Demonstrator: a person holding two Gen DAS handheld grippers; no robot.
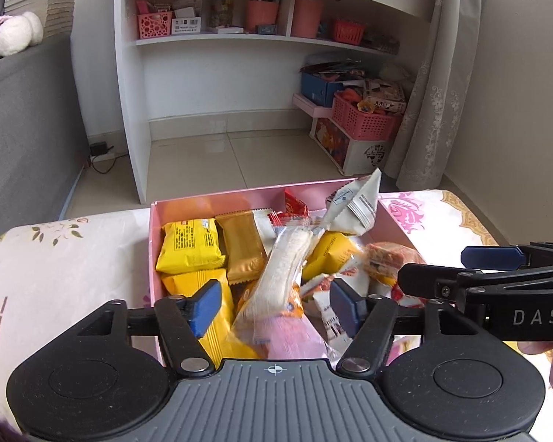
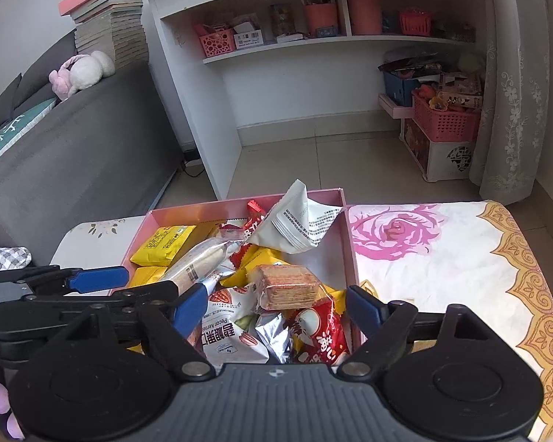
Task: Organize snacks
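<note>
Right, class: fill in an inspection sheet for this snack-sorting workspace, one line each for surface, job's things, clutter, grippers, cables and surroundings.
Surface: floral cloth over a low table, bare to the right of the box.
Job's things: pink box heaped with wrapped snacks; yellow packets at its left, a white pouch sticking up at the back, a wafer pack on top.
Clutter: nothing seen on the cloth.
Grippers: left gripper open over a long clear-wrapped bar; right gripper open over the box, holding nothing.
Cables: a plug and cord on the floor beside the desk.
Surroundings: white desk with pink pots, grey sofa, curtain.
</note>
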